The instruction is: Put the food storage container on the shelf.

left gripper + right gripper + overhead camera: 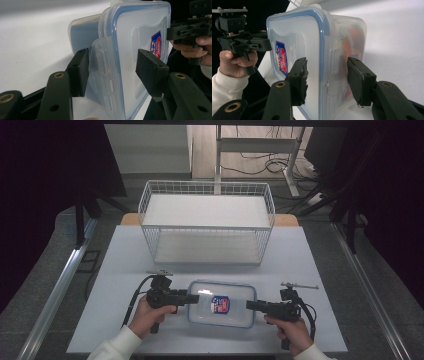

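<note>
A clear plastic container (235, 295) with a blue-sealed lid and a red and blue label (220, 305) lies flat at the table's front middle. My left gripper (192, 298) is at its left end, and in the left gripper view my left gripper (113, 67) is open, its jaws straddling the end clasp (101, 72) of the container (140, 30). My right gripper (250, 305) is at the right end. In the right gripper view my right gripper (328, 75) is open too, one jaw over the lid (302, 37), the other beside the wall. Something orange (352, 42) shows through that wall.
A white wire basket (207, 226) stands behind the container at the middle back of the pale table (125, 260). Beyond the table's far edge are desk legs and cables on the floor. Dark curtains hang at both sides.
</note>
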A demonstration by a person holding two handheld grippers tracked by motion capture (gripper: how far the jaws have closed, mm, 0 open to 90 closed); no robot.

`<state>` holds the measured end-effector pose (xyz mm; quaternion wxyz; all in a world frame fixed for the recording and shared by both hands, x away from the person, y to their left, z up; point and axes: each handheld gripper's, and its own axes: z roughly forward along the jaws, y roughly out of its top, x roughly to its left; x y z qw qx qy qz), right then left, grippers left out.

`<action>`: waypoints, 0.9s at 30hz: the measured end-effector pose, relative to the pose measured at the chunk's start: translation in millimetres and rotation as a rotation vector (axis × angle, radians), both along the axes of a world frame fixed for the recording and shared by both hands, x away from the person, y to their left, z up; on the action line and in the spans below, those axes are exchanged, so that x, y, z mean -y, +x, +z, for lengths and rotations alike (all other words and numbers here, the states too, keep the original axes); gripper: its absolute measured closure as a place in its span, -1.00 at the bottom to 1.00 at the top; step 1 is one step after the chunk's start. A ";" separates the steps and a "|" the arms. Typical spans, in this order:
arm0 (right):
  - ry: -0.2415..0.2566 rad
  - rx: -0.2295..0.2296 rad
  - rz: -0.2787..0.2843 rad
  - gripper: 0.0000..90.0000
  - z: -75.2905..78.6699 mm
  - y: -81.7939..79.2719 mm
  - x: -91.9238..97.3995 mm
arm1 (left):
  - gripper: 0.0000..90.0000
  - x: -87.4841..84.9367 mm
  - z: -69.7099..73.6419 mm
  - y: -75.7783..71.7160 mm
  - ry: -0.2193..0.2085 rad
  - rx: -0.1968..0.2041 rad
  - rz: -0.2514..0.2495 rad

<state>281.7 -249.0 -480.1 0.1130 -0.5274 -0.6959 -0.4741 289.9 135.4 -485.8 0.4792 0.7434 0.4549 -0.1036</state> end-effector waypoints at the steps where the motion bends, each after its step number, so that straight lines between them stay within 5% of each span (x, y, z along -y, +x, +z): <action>1: -0.001 0.005 0.000 0.14 0.6 0.1 -0.1 | 0.01 -0.3 0.9 0.1 0.001 0.003 -0.001; 12: 0.005 0.037 0.013 0.14 6.2 9.9 -5.6 | 0.02 -7.4 8.2 6.5 -0.001 0.023 0.016; 27: -0.016 0.096 0.055 0.15 21.5 47.7 -24.5 | 0.03 -25.9 16.1 31.9 -0.018 0.046 0.059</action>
